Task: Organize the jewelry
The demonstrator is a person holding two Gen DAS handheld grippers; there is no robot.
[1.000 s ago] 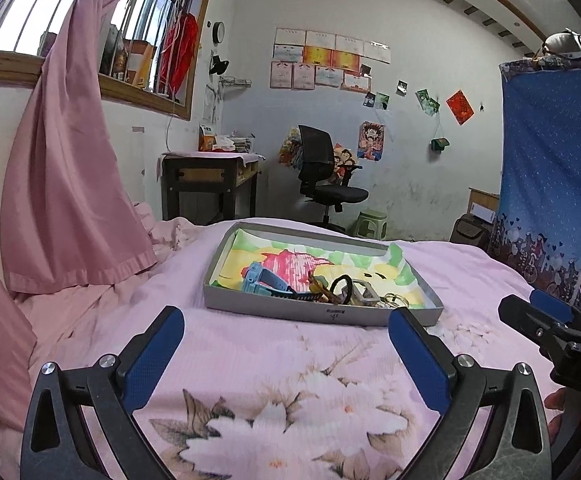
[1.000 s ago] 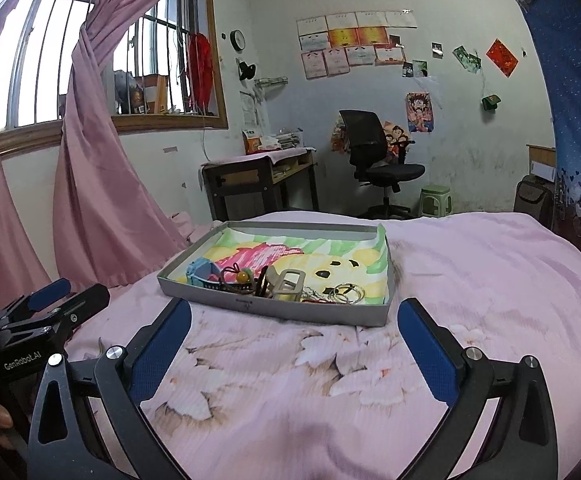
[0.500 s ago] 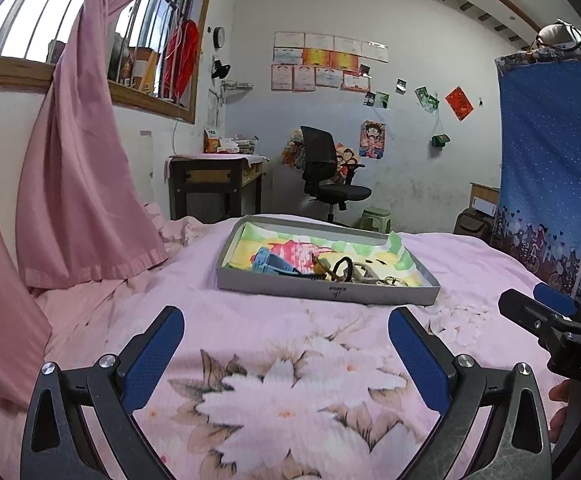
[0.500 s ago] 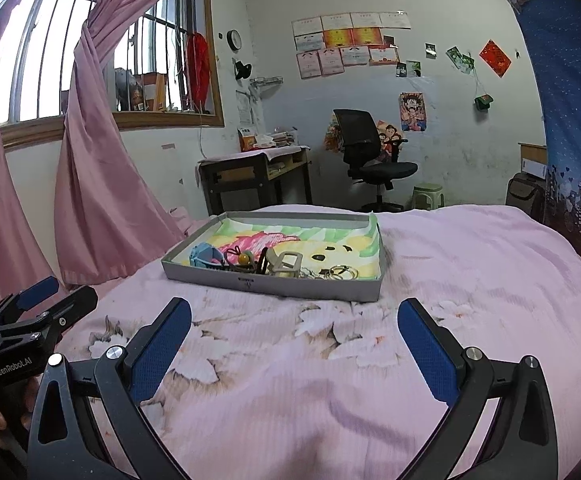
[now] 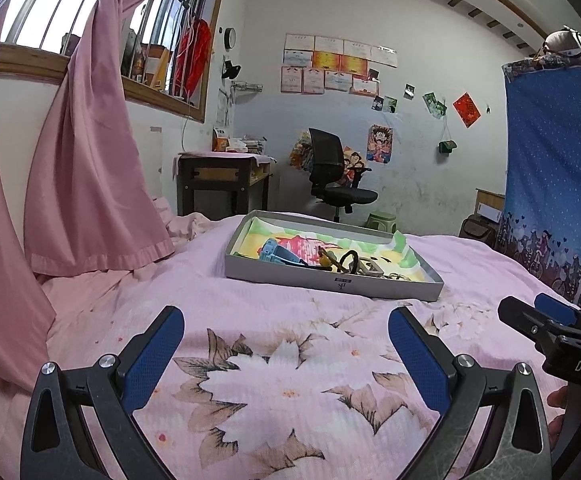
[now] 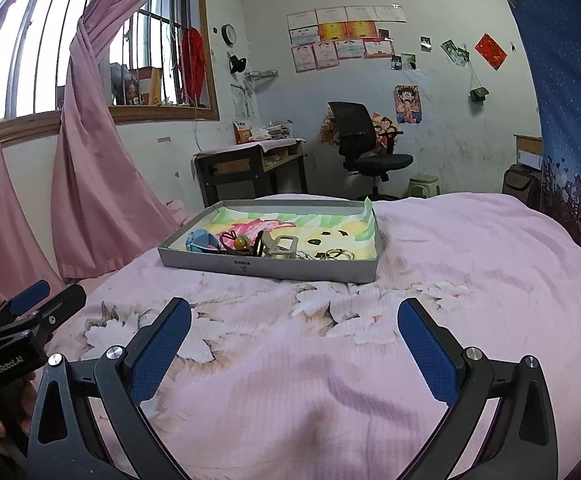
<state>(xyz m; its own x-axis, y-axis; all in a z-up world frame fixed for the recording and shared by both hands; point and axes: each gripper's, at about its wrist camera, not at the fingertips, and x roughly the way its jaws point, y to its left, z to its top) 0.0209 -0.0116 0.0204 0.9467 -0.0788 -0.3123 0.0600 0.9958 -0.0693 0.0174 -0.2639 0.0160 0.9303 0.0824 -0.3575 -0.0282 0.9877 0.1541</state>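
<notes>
Both your left gripper and right gripper gape wide and empty over the bed. The jewelry sits tangled along the near edge of the tray, well ahead. Grab into that heap and you'll likely lift several pieces together.

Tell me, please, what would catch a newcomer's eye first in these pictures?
Likely the grey tray on the pink bedspread, its bright cartoon liner holding a jumble of jewelry along the near edge. Next, the open left gripper and right gripper, low in each view, short of the tray. Pink curtains hang at the left.
</notes>
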